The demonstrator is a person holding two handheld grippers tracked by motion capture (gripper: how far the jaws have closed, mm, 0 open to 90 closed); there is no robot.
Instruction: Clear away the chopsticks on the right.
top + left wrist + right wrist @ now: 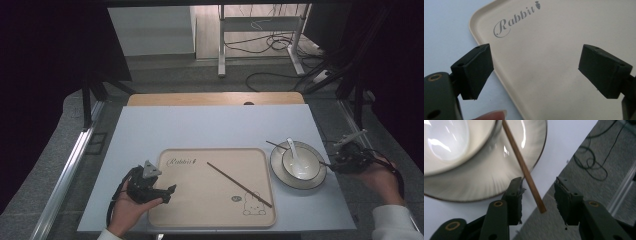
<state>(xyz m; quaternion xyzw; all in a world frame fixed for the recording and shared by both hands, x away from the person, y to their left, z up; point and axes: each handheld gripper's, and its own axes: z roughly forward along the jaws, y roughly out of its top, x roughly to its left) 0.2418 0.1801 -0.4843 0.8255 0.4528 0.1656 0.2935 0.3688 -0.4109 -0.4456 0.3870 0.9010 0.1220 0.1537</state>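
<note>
A beige tray (pixel 200 190) printed "Rabbit" lies at the table's front middle, and one brown chopstick (pixel 239 184) rests diagonally on it. My left gripper (pixel 170 194) stands open over the tray's left edge; in the left gripper view its jaws (pixel 536 67) frame bare tray (pixel 554 50) with nothing between them. To the right, a white bowl (pixel 300 167) with a white spoon (pixel 294 150) stands on a plate (pixel 298 184). A second chopstick (pixel 276 145) lies across the plate behind the bowl. Its near end (pixel 524 167) sits between the open jaws of my right gripper (pixel 537 195), touching neither pad.
The plate (pixel 499 175) is close to the table's right edge, and my right gripper (pixel 334 165) hovers just past that edge over grey floor. Cables (pixel 270 45) and a metal stand's legs lie beyond the table's far edge. The far half of the table (pixel 210 125) is bare.
</note>
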